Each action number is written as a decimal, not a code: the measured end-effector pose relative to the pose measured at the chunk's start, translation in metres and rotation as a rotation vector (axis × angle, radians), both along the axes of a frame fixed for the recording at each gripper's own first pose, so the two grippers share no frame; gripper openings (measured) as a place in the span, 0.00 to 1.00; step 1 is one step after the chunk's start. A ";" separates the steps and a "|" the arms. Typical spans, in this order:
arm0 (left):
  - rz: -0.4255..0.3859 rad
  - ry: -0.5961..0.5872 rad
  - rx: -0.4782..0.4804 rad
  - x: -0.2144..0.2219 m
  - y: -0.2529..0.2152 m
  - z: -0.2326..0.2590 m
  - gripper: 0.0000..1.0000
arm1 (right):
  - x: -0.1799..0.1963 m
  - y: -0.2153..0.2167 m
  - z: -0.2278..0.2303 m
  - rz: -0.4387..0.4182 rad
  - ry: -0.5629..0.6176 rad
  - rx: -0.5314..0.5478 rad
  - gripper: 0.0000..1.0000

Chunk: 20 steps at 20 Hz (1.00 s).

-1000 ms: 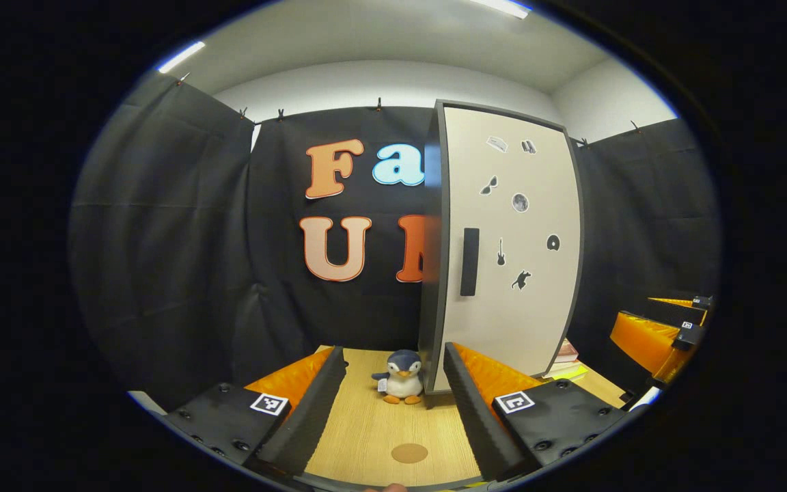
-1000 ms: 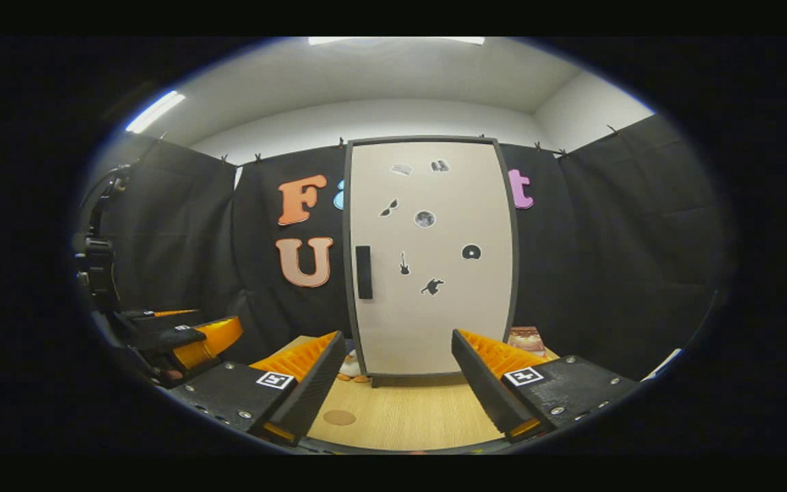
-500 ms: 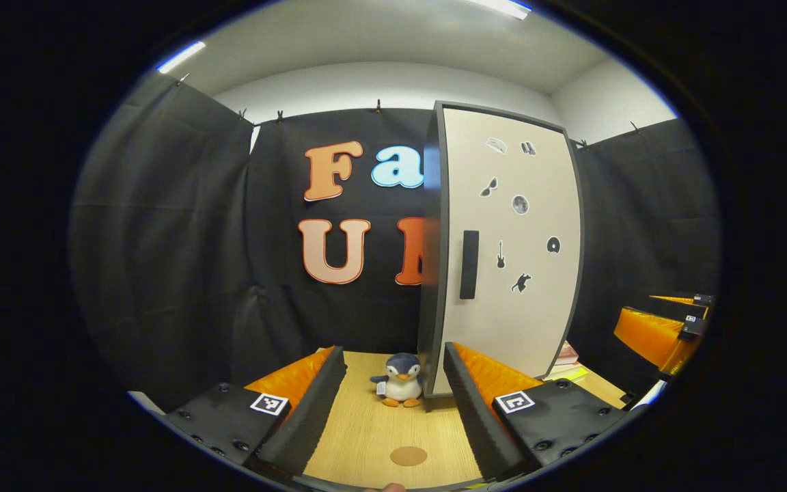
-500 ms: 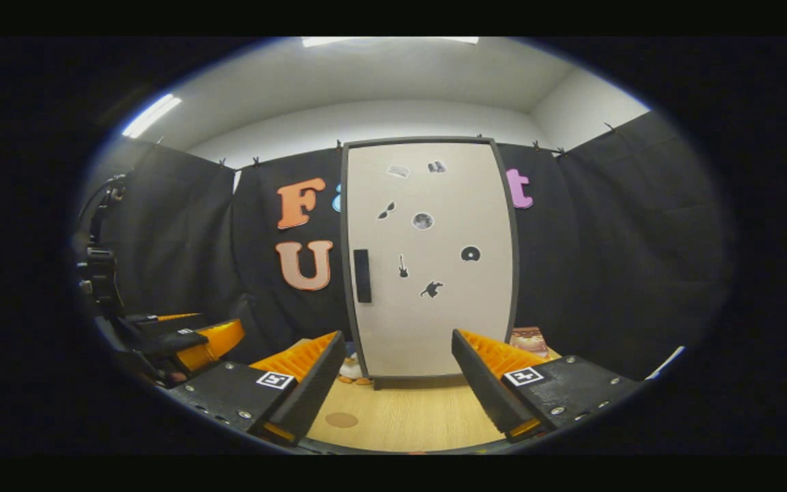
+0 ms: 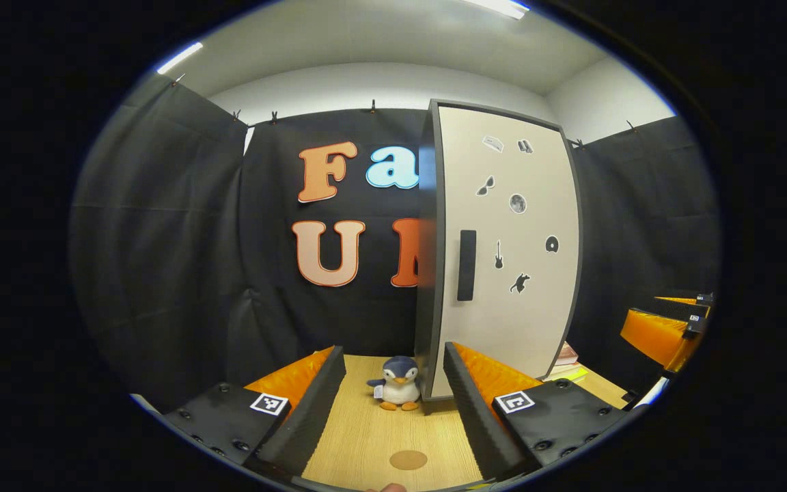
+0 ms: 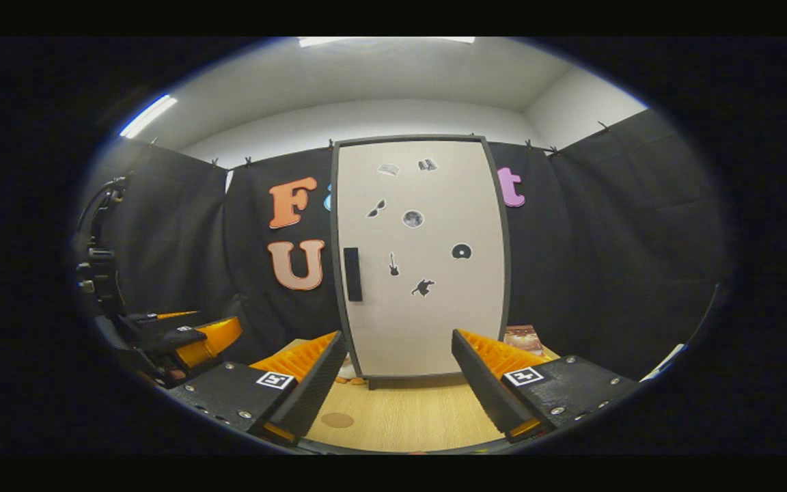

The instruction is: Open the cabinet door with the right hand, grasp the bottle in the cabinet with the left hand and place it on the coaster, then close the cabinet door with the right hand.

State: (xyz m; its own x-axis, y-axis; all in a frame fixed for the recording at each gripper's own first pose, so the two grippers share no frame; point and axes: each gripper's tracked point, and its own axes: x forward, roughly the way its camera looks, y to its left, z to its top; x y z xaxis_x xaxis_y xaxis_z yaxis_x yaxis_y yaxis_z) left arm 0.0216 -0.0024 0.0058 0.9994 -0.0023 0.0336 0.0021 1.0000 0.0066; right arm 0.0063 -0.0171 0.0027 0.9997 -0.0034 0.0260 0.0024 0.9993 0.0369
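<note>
Cabinet door (image 6: 421, 260) is seen shut, upright ahead of the right gripper (image 6: 397, 386), whose fingers are held apart with nothing between them. Its dark handle (image 6: 352, 274) is set near the door's left edge. The coaster (image 5: 408, 460) lies on the wooden table (image 5: 373, 430) between the spread fingers of the left gripper (image 5: 393, 410); a plush penguin (image 5: 397, 391) stands beyond it, beside the cabinet's corner.

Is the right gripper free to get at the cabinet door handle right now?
Probably yes. The right gripper is open and faces the closed cabinet door; nothing stands between it and the handle, though it is not there yet.
</note>
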 end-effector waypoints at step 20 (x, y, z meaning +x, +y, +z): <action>0.021 -0.025 -0.014 -0.003 0.075 0.008 0.94 | 0.187 0.088 0.019 0.094 0.005 -0.025 0.96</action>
State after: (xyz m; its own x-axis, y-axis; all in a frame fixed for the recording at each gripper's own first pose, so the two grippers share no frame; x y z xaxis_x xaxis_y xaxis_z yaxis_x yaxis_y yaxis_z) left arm 0.0183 0.0721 0.0143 0.9981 0.0197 0.0587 -0.0193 0.9998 -0.0078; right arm 0.1931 0.0710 0.0220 0.9957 0.0910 0.0199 -0.0912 0.9958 0.0127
